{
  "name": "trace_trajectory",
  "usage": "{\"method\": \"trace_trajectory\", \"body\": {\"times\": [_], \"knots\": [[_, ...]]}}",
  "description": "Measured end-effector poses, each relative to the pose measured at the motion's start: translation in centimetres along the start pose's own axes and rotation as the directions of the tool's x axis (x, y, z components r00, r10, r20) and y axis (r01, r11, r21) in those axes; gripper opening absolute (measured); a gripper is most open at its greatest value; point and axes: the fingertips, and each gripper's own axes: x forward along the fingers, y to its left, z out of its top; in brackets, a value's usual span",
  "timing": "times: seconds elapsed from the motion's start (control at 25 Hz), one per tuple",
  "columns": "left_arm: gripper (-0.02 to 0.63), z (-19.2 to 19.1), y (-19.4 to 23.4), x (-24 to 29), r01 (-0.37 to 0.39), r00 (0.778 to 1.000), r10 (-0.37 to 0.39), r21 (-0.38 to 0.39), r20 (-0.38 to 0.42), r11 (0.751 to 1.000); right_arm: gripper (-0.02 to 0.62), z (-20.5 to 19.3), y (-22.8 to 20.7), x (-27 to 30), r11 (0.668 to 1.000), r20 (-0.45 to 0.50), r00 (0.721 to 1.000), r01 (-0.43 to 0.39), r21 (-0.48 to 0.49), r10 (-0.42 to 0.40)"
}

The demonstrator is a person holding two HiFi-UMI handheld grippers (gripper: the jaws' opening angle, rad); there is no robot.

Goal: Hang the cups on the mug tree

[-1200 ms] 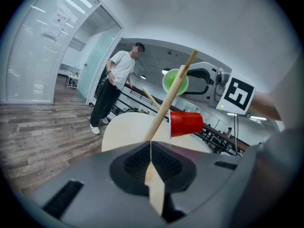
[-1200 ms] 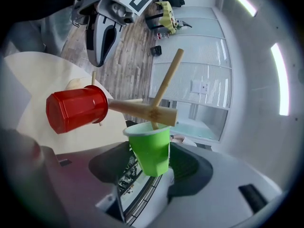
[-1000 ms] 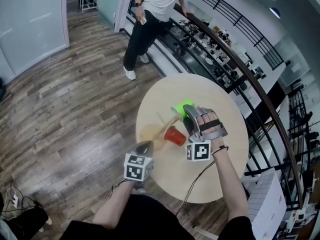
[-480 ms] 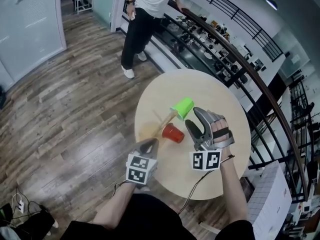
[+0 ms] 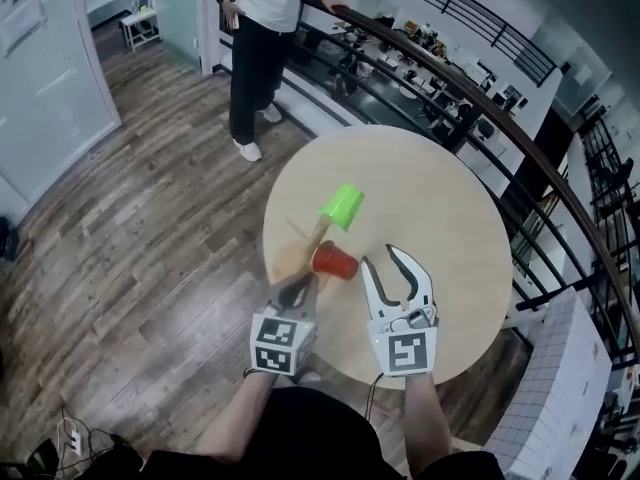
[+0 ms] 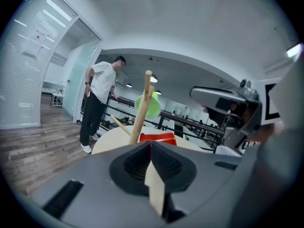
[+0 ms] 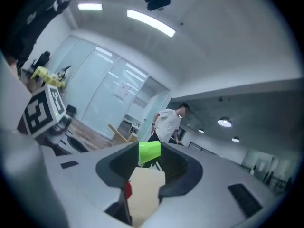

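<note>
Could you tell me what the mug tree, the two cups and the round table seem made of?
Light-brown mug tree: looks like bare matt wood, with dowel-like pegs. Bright green cup and red cup: probably plastic, given their uniform saturated colour. Round beige table: smooth pale top, wood or laminate; I cannot tell which.

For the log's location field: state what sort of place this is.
Probably an office or lab on an upper level: glass partition walls, a curved railing overlooking cluttered workbenches, and a round table on wood-plank flooring.
</note>
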Motion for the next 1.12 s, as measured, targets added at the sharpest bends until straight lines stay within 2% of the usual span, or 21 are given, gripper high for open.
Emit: {"method": "trace_trajectory", "body": {"times": [0.08, 0.16, 0.24, 0.32, 0.4, 0.44, 0.56, 0.8, 1.12], "knots": [[0.014, 0.4, -0.4, 0.2, -0.001, 1.0, 0.001, 0.001, 0.002, 1.0, 0.121, -1.0, 0.5, -0.8, 0.992, -0.003, 1.0, 0.016, 0.127, -0.015], [0.014, 1.1, -0.9, 0.2, 0.01, 1.0, -0.01, -0.002, 0.012, 1.0, 0.078, -1.8, 0.5, -1.3, 0.959, 0.0, 0.999, 0.051, 0.279, -0.053], [0.014, 2.0, -1.5, 0.1, 0.03, 0.999, -0.03, 0.004, 0.03, 1.0, 0.033, -2.0, 0.4, -1.7, 0.892, 0.026, 0.996, 0.066, 0.448, -0.086], [0.014, 2.6, -2.2, 0.1, 0.047, 0.998, -0.048, 0.018, 0.046, 0.999, 0.011, -2.3, 0.1, -2.3, 0.819, 0.039, 0.991, 0.084, 0.568, -0.129], [0.014, 2.8, -2.9, 0.1, 0.054, 0.997, -0.056, 0.043, 0.051, 0.998, 0.009, -3.6, -0.3, -2.9, 0.765, 0.003, 0.985, 0.133, 0.63, -0.174], [0.014, 2.9, -3.2, 0.1, 0.055, 0.997, -0.058, 0.055, 0.052, 0.997, 0.009, -4.2, -0.5, -3.1, 0.752, -0.022, 0.983, 0.153, 0.641, -0.182], [0.014, 3.1, -3.8, -0.1, 0.064, 0.996, -0.068, 0.071, 0.059, 0.995, 0.009, -5.2, -0.6, -3.5, 0.754, -0.06, 0.982, 0.177, 0.633, -0.18], [0.014, 3.5, -4.8, 0.0, 0.064, 0.995, -0.069, 0.074, 0.067, 0.995, 0.009, -5.8, -0.7, -3.9, 0.763, -0.07, 0.986, 0.163, 0.626, -0.153], [0.014, 3.9, -5.1, 0.2, 0.054, 0.996, -0.058, 0.067, 0.07, 0.996, 0.009, -6.5, -1.3, -3.8, 0.751, -0.084, 0.981, 0.187, 0.633, -0.173]]}}
